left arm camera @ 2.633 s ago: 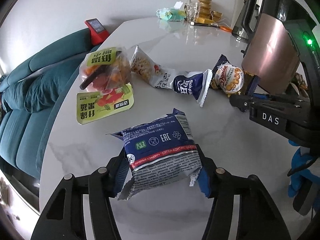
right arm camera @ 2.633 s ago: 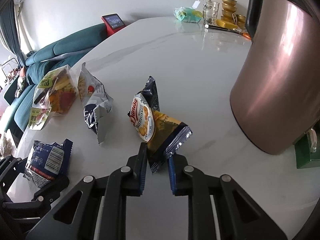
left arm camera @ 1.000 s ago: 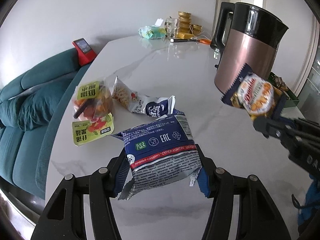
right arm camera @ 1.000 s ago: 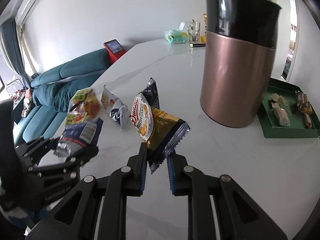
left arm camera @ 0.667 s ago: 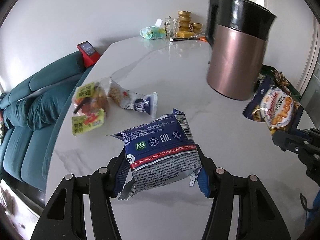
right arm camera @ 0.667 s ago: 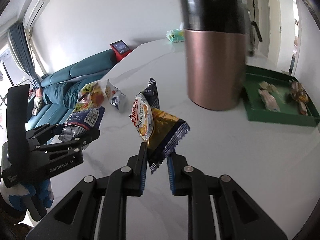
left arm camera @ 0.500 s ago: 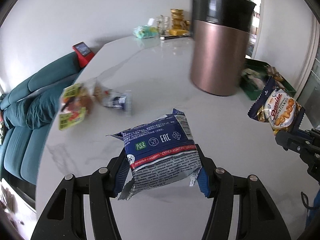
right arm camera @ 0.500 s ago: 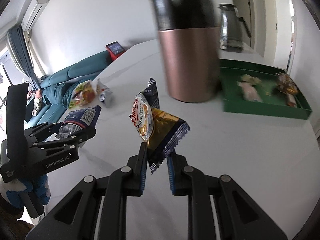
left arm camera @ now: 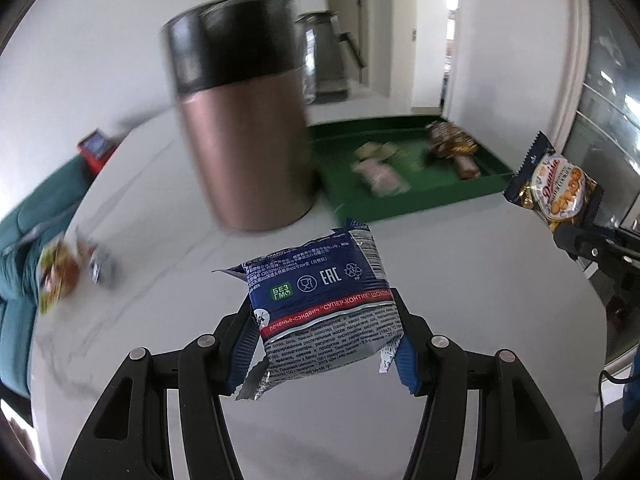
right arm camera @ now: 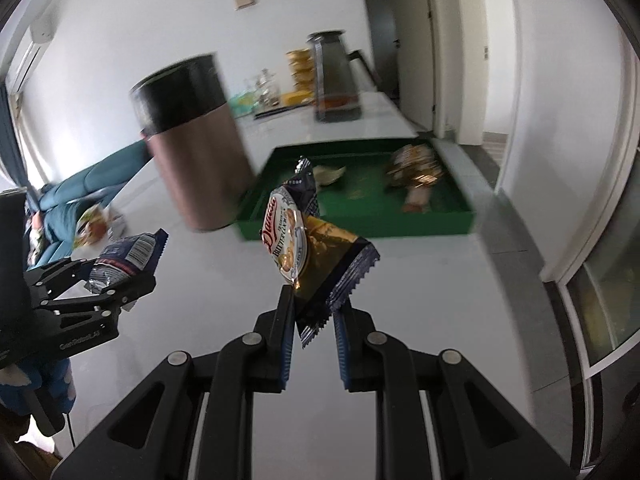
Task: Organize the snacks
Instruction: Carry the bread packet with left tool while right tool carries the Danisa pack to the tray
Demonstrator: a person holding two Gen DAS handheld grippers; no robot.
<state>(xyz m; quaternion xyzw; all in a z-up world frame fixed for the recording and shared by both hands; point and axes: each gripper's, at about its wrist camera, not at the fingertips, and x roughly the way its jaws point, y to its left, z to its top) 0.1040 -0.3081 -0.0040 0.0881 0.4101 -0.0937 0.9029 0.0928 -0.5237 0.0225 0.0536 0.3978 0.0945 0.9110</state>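
My left gripper (left arm camera: 324,336) is shut on a blue and silver cookie sandwich packet (left arm camera: 320,300) and holds it above the white table. My right gripper (right arm camera: 314,316) is shut on a gold and dark blue butter cookie packet (right arm camera: 308,248), also held in the air; it shows at the right of the left wrist view (left arm camera: 560,190). A green tray (right arm camera: 360,232) with several wrapped snacks lies ahead of both grippers, behind the copper canister. The left gripper and its packet show at the left of the right wrist view (right arm camera: 120,264).
A tall copper canister with a black lid (left arm camera: 244,128) stands left of the tray. A dark kettle (right arm camera: 336,76) and small items sit at the table's far end. Two snack bags (left arm camera: 64,272) lie at the left, near the teal sofa (left arm camera: 16,240). The table edge runs along the right.
Both grippers have swung right with their packets. The green tray has come into view ahead, and the remaining snack bags have slid off to the far left.
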